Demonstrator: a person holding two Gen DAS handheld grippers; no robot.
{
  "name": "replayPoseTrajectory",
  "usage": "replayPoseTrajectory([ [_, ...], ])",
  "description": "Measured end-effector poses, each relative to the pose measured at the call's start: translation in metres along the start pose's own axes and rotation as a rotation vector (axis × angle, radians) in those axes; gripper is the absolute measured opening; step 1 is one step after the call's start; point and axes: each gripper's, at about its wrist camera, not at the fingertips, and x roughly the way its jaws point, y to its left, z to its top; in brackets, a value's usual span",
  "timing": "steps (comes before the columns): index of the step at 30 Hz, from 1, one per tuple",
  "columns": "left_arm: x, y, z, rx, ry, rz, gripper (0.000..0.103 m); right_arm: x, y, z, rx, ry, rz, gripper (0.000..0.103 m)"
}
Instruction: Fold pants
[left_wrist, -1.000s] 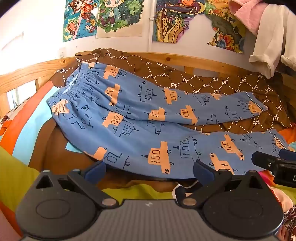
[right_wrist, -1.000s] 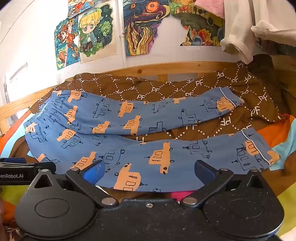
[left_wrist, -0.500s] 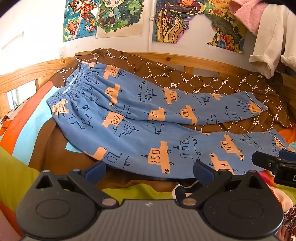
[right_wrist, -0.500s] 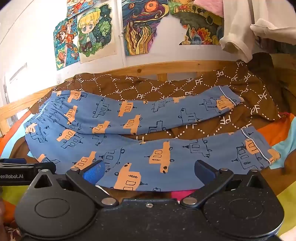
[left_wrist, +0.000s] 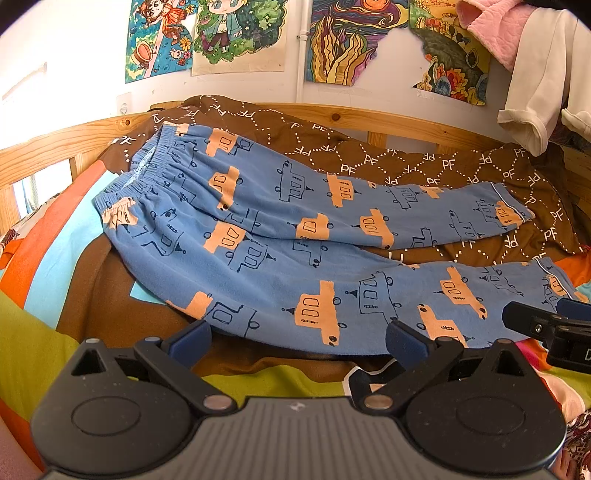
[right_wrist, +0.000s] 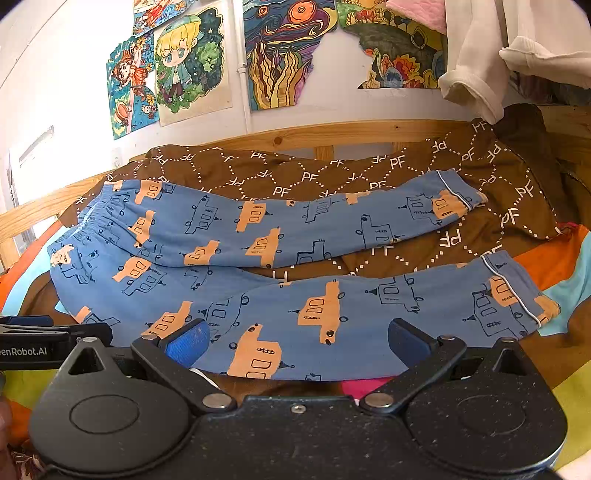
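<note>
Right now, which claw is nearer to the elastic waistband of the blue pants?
Left. The left claw sits at the near leg's upper part, toward the waistband; the right claw is farther along that leg, toward the cuffs.

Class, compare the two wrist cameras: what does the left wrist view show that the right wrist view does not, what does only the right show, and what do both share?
Only the left wrist view shows the right gripper at its right edge. Only the right wrist view shows the left gripper at its left edge, with part of a printed "Robot.AI" label. Both show the blue pyjama pants with orange car prints spread flat, legs apart, on the brown blanket printed with white "PF" letters, and open fingers.
</note>
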Motion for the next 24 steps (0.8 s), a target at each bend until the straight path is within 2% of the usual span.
replayPoseTrajectory([
  [24,0.0,0.0,0.0,0.0,0.001,0.001,0.103,0.001,-0.0001,-0.0008,0.001,0.007,-0.001,0.102],
])
